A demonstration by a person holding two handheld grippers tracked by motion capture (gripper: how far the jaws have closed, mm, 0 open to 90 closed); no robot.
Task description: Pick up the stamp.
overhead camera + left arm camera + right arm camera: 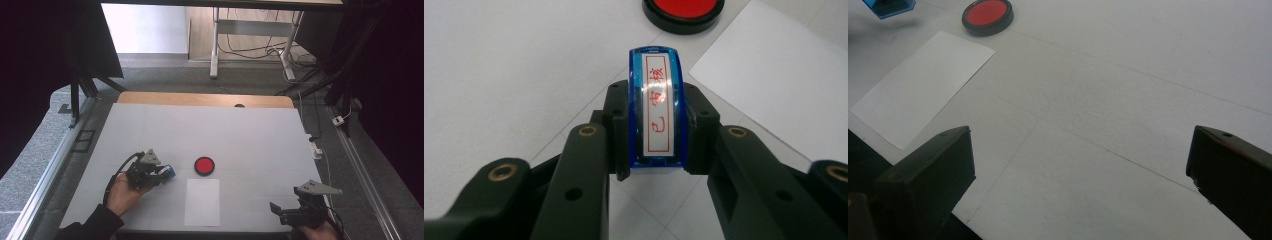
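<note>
the left gripper [655,150] clamps a blue rubber stamp [655,107] by its sides, label up and base down, just left of the red ink pad [204,165], likely so it can be inked and pressed on the white paper sheet [202,201] nearby. its label shows red chinese characters in a red frame, roughly "已审核". the right gripper [1080,180] waits with jaws wide apart and nothing between them.

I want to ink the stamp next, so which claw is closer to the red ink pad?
Left. The left claw, shut on the blue stamp, is just left of the ink pad. The right claw sits open, far off at the table's near right corner.
</note>
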